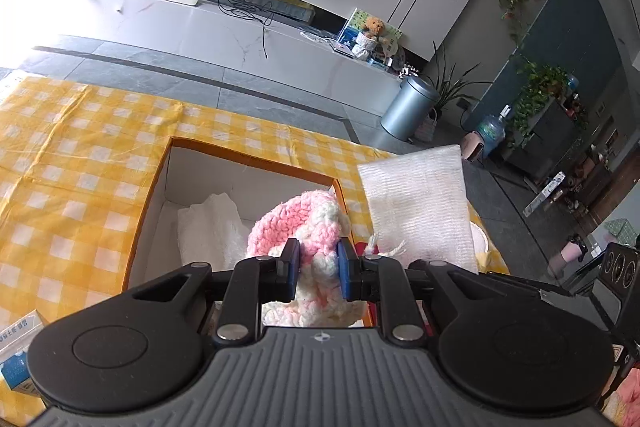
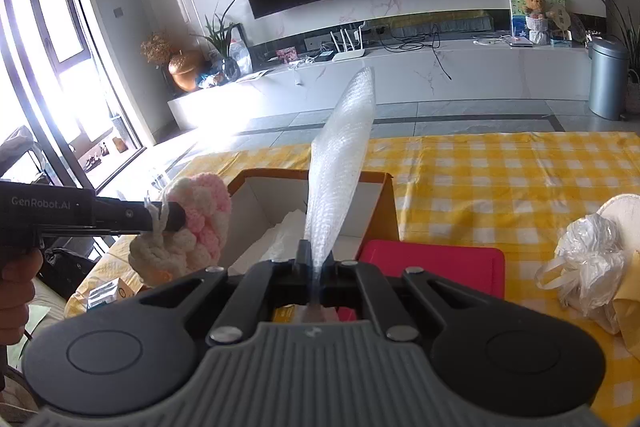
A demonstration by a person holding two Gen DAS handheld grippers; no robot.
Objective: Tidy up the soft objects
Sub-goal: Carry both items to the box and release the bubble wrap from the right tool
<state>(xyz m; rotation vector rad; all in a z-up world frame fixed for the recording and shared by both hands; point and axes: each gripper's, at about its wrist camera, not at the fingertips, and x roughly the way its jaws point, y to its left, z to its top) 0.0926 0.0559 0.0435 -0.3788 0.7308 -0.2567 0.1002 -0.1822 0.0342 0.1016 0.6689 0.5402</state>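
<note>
My left gripper [image 1: 318,265] is shut on a pink and white crocheted piece [image 1: 296,223], held above the near right corner of an open orange cardboard box [image 1: 256,159]. The same piece [image 2: 200,223] shows in the right wrist view, left of the box [image 2: 376,203]. My right gripper [image 2: 316,261] is shut on a sheet of white bubble wrap [image 2: 344,151] that stands upright above the box's near edge. The bubble wrap [image 1: 416,203] shows right of the box in the left wrist view. White crumpled paper [image 1: 212,231] lies inside the box.
The box sits on a yellow checked tablecloth [image 2: 500,163]. A red lid [image 2: 432,263] lies at the box's near right. A crumpled white plastic bag [image 2: 592,263] lies at the right. A small carton [image 1: 16,359] sits at the near left.
</note>
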